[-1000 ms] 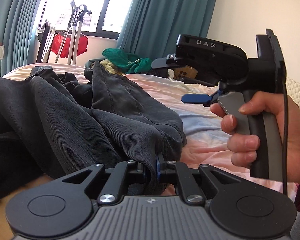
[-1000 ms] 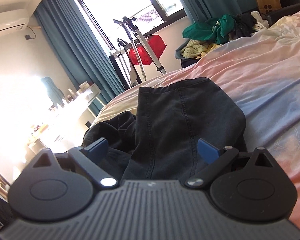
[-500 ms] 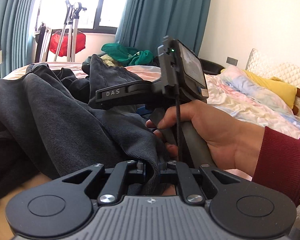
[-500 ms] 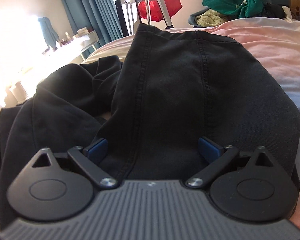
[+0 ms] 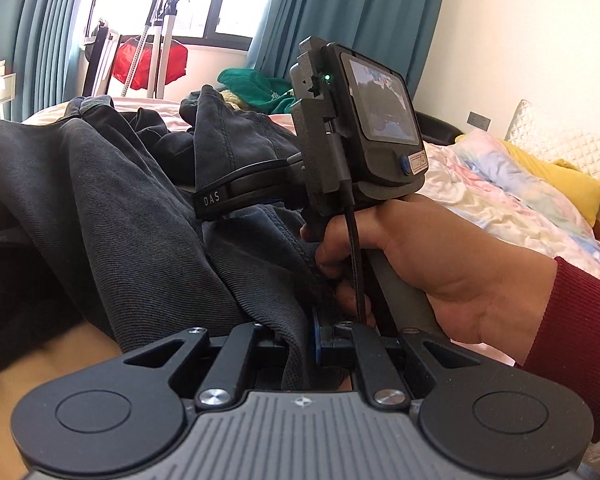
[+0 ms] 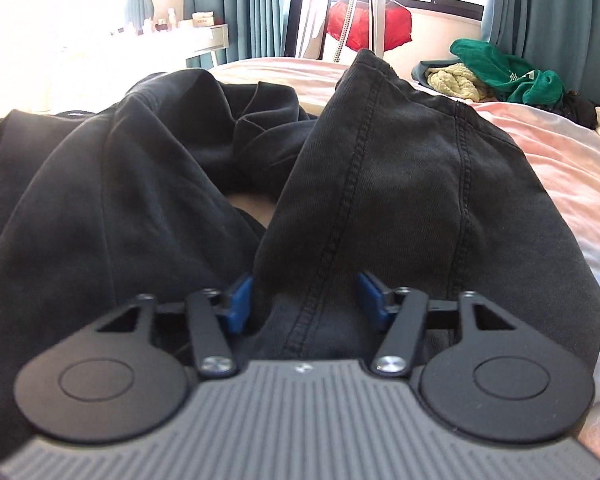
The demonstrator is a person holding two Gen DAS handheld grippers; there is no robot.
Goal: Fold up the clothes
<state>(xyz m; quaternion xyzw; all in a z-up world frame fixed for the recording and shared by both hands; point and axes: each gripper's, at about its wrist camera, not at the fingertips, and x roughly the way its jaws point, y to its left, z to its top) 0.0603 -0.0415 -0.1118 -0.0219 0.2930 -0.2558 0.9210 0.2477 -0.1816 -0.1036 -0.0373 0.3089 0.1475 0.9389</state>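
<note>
Between the right gripper's (image 6: 304,300) spread fingers lie dark trousers (image 6: 400,184), pinched by the left gripper (image 5: 304,336).

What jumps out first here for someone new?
Dark jeans heaped on the pink bed fill both views. The left claw is shut on a fold of them; the right claw, open, straddles a seamed leg. Its handle sits in a hand mid-frame in the left view.

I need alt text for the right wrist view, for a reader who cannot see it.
The right gripper is open around a stitched edge of dark trousers lying rumpled on a pink bed sheet. Behind are teal curtains and a green garment.
</note>
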